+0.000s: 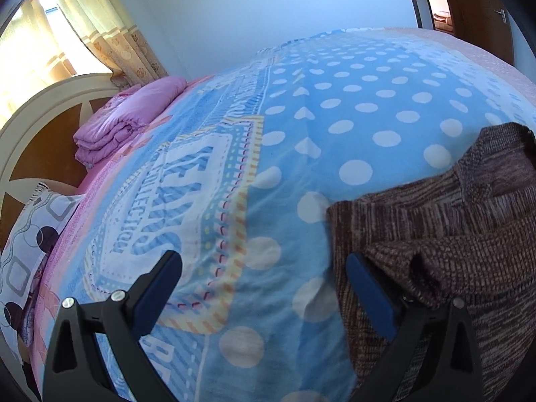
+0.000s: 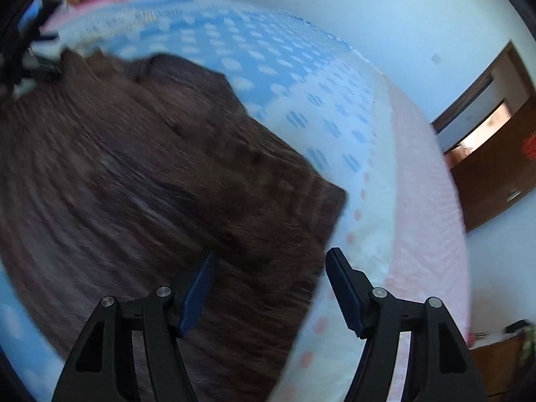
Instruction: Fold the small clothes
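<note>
A brown knitted garment (image 1: 445,234) lies on the blue polka-dot bedspread (image 1: 351,100), at the right of the left wrist view. My left gripper (image 1: 264,261) is open; its right finger (image 1: 365,288) touches the garment's left edge, and a fold of knit drapes over that finger's base. In the blurred right wrist view the garment (image 2: 134,174) fills the left and centre. My right gripper (image 2: 271,268) is open just above the garment's lower right edge, holding nothing. The left gripper (image 2: 30,53) shows at the garment's far left corner.
A folded pink quilt (image 1: 124,120) lies by the wooden headboard (image 1: 43,140), with a patterned pillow (image 1: 30,234) below it. Curtains (image 1: 100,26) hang at the back left. A brown door (image 2: 495,167) stands beyond the bed's pink edge (image 2: 425,234).
</note>
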`<state>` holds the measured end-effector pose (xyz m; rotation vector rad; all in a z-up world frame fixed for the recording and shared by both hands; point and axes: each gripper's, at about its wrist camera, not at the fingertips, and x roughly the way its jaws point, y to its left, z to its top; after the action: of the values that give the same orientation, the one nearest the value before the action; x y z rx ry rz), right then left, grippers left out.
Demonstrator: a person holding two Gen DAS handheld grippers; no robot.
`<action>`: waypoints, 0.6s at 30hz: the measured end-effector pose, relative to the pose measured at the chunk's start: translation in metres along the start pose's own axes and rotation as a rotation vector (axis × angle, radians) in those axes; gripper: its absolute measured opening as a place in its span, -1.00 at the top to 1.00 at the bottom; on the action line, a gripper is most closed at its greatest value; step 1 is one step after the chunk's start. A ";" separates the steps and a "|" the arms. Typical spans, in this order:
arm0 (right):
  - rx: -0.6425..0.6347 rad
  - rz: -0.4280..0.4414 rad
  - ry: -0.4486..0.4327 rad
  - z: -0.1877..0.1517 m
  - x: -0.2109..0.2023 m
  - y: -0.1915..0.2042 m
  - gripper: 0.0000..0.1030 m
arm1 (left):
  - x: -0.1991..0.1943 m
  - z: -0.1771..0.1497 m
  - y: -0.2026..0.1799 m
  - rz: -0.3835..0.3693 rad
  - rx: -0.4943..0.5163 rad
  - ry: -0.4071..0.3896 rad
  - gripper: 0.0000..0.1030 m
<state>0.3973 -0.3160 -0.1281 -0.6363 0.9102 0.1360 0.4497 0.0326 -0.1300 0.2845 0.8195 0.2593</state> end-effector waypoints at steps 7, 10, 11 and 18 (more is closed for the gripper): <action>0.208 -0.163 -0.043 0.053 0.005 -0.065 -0.32 | 0.038 0.015 0.026 -0.049 -0.199 0.149 -0.96; 0.278 -0.190 -0.048 0.054 0.004 -0.081 -0.32 | 0.051 0.007 0.037 -0.077 -0.265 0.194 -0.96; 0.286 -0.176 -0.042 0.049 0.005 -0.083 -0.32 | 0.048 0.005 0.040 -0.089 -0.276 0.180 -0.96; 0.466 0.104 -0.071 -0.021 -0.007 -0.085 -0.32 | -0.004 -0.023 0.052 -0.109 -0.253 0.067 -0.96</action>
<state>0.4102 -0.3956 -0.0931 -0.1512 0.8671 0.0359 0.4238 0.0836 -0.1241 -0.0062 0.8558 0.2678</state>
